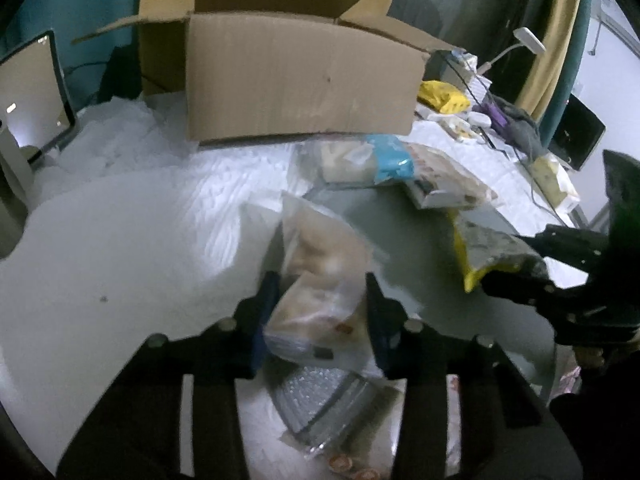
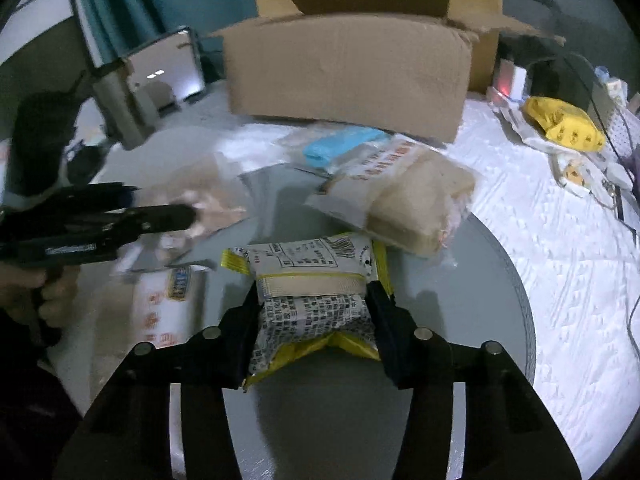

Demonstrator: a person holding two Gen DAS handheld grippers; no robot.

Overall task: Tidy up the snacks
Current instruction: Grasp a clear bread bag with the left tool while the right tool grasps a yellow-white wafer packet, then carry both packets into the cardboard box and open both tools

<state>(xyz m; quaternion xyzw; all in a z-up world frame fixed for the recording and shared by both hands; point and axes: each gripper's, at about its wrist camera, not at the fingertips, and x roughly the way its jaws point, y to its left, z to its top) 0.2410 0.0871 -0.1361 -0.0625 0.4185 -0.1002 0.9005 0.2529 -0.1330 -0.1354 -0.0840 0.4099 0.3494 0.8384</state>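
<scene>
My left gripper point(image 1: 320, 300) is shut on a clear bag of pale buns point(image 1: 320, 280) and holds it above the table; it also shows in the right wrist view point(image 2: 160, 212). My right gripper point(image 2: 316, 300) is shut on a yellow and white snack packet point(image 2: 316, 280), which shows at the right of the left wrist view point(image 1: 492, 248). An open cardboard box point(image 1: 300, 76) stands behind, also in the right wrist view point(image 2: 348, 76). In front of it lie a bread loaf bag point(image 2: 408, 200) and a blue-topped packet point(image 2: 340, 144).
A round grey table top point(image 2: 500, 280) lies over a white quilted cloth point(image 2: 560, 220). A yellow bag point(image 2: 560, 124), cables and small items lie at the right. A monitor point(image 1: 32, 92) stands at the left. A clear packet point(image 1: 328, 408) lies below my left gripper.
</scene>
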